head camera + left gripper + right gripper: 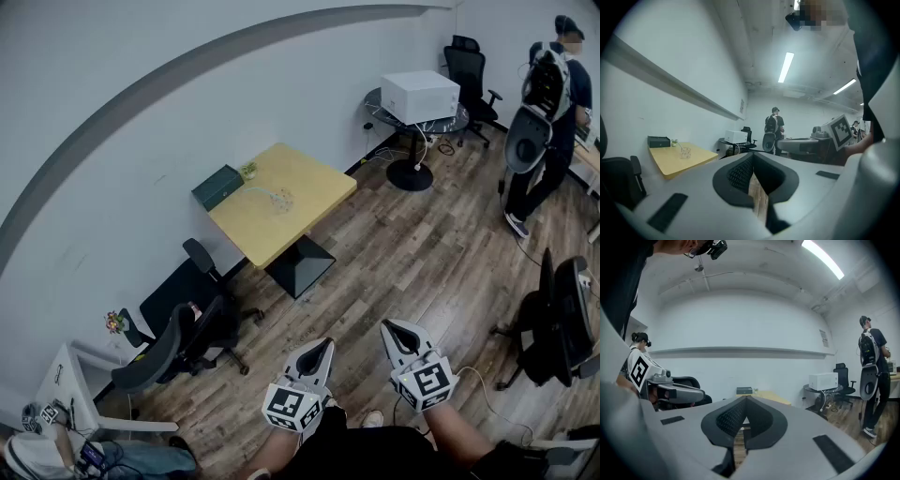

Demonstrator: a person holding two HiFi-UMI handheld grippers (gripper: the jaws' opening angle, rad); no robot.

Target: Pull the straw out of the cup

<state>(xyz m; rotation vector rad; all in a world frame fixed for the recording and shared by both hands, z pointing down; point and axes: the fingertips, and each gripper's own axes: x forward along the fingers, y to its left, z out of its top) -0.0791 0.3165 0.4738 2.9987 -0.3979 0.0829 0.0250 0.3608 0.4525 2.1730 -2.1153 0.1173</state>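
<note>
- The straw point(261, 190) stands in the cup point(281, 199), far across the room from me. It is a thin pale line whose long axis is tilted. Its free end leans out over the rim towards the dark green box point(217, 186).
- The cup is small and clear, and sits near the middle of a square yellow table point(309, 183) against the white wall. I can make out nothing in it but the straw.
- The green box lies at the table's wall-side corner, with a small plant point(248, 171) just beside it.
- My left gripper point(323, 342) is held low in front of me. Its jaws are closed tip to tip with nothing between them, well away from the table.
- My right gripper point(389, 325) is beside it, jaws also closed and empty.
- In the right gripper view my own jaws cover the middle of the table, so the cup and straw are hidden there. Only the box and a strip of table edge show.
- The cup is too small and distant to judge whether it holds any liquid.
- A person point(553, 94) wearing a backpack stands at the far right, partly cut off by the picture's edge.
</note>
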